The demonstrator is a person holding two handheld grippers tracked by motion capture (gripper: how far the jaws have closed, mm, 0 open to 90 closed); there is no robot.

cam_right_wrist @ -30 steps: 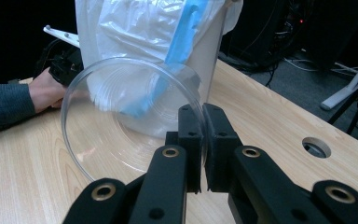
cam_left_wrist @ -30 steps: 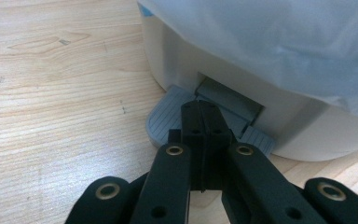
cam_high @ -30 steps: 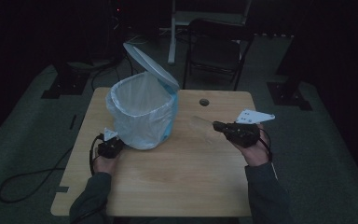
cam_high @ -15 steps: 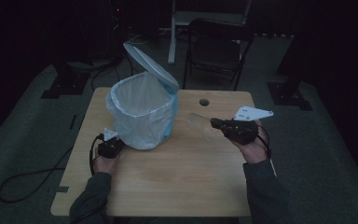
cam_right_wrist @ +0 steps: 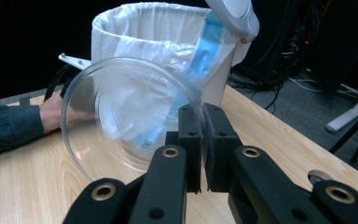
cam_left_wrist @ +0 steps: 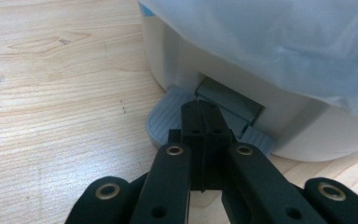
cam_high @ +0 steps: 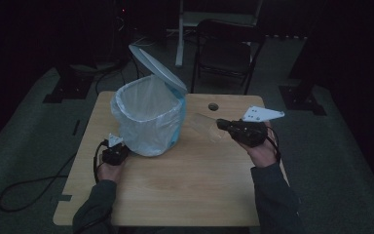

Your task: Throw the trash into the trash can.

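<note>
My left tool [cam_left_wrist: 204,122], jaws closed on nothing, presses the bin's pedal [cam_left_wrist: 168,122], so the lid [cam_high: 157,67] stands open. My right tool [cam_right_wrist: 200,140] pinches the clear plastic dish [cam_right_wrist: 130,119] by its rim, held above the counter [cam_high: 185,185] just right of the bin [cam_high: 148,122]. Dropping it in remains.

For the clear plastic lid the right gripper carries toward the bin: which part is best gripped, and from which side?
Grip the thin rim of the clear plastic lid, coming edge-on from the side nearest the hand. It is a shallow, wide disc, too broad to span, so only the edge fits between the jaws. The right gripper holds it that way now, pinching the rim, which leaves the far edge free to lead toward the bin.
</note>
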